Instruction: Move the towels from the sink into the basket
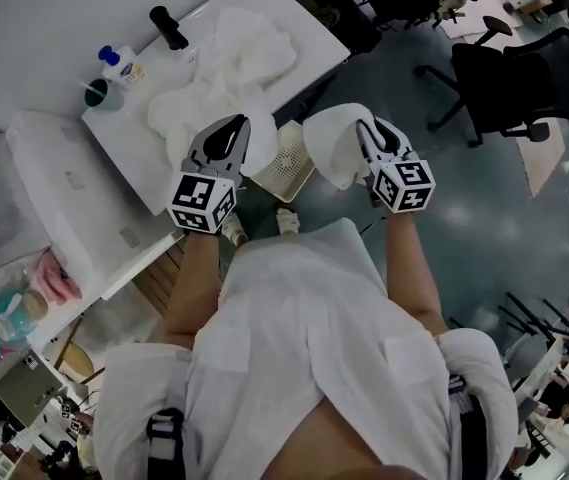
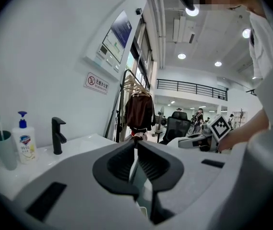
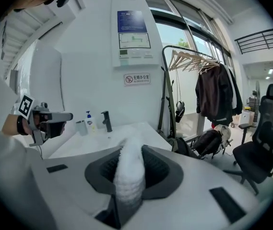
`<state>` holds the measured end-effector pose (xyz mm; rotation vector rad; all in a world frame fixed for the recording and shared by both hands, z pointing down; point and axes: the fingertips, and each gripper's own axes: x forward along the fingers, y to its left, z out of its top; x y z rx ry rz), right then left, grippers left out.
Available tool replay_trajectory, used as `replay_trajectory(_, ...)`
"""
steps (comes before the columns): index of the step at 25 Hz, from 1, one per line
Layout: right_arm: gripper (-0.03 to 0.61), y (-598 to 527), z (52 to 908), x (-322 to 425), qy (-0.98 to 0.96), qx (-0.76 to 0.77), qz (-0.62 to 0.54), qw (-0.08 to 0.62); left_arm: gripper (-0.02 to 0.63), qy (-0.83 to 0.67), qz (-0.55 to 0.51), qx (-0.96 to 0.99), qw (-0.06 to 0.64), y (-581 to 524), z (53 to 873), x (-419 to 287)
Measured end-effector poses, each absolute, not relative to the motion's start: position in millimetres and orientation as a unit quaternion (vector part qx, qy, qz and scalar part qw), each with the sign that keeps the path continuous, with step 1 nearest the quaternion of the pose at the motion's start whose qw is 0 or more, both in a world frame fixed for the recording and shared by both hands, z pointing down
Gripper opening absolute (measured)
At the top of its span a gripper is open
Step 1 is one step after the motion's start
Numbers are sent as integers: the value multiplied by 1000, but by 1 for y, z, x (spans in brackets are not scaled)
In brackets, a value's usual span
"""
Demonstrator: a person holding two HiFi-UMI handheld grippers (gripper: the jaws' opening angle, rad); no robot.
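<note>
Several white towels (image 1: 226, 73) lie piled in the sink (image 1: 144, 158) at the upper left of the head view. My right gripper (image 1: 364, 125) is shut on one white towel (image 1: 332, 146), held in the air to the right of the sink; the cloth runs up between the jaws (image 3: 129, 169). Below and between the two grippers, a cream perforated basket (image 1: 292, 163) stands on the floor. My left gripper (image 1: 238, 121) hovers over the sink's front edge beside the towel pile, jaws shut and nothing in them (image 2: 135, 141).
On the sink counter stand a black faucet (image 1: 169, 28), a soap bottle (image 1: 122, 65) and a green cup (image 1: 101, 93). Black office chairs (image 1: 524, 78) stand to the right on the grey floor. A clothes rack with a dark jacket (image 3: 215, 97) stands past the sink.
</note>
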<state>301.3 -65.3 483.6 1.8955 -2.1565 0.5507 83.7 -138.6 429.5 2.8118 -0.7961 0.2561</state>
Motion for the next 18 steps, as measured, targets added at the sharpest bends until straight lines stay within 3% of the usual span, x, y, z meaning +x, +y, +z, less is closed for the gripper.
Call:
replay_trajectory(14, 101, -81, 543, 255, -734, 606, 246, 183, 29, -303, 93, 942, 108, -135, 434, 35)
replay_trajectory(18, 84, -95, 529, 253, -735, 618, 233, 155, 29, -302, 95, 942, 108, -134, 435, 33)
